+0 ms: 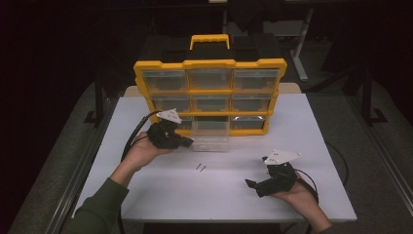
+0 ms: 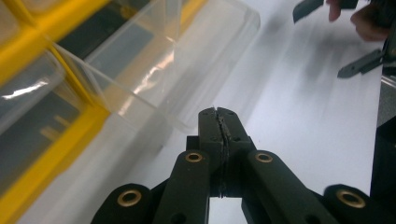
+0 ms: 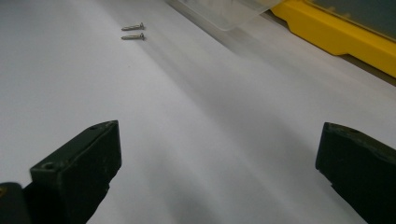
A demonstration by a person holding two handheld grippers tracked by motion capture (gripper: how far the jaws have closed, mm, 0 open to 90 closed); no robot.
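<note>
Left gripper (image 2: 218,112): jaws pressed together on nothing, tips just beside the near corner of the clear drawer (image 1: 210,134); in the high view it sits at that drawer's left front corner. Probably placed to steady or nudge the drawer; whether it touches cannot be told.

Right gripper (image 3: 219,158): jaws spread wide and empty, held low over bare worktop (image 1: 160,195) near the front right corner, tips aimed toward the middle. The wide spread suggests readiness for a pick-up.

Drawer: pulled out of the bottom row, middle slot, of the cabinet (image 1: 210,63); it rests on the worktop against the cabinet's foot, looks empty, and likely stands open to take parts.

Screws (image 1: 200,167): two, side by side, at mid-worktop, just in front of the drawer and between the grippers, well clear of both. Likely the pieces to be moved.

Cabinet: yellow, nine drawers, along the worktop's back edge, handle on top.
</note>
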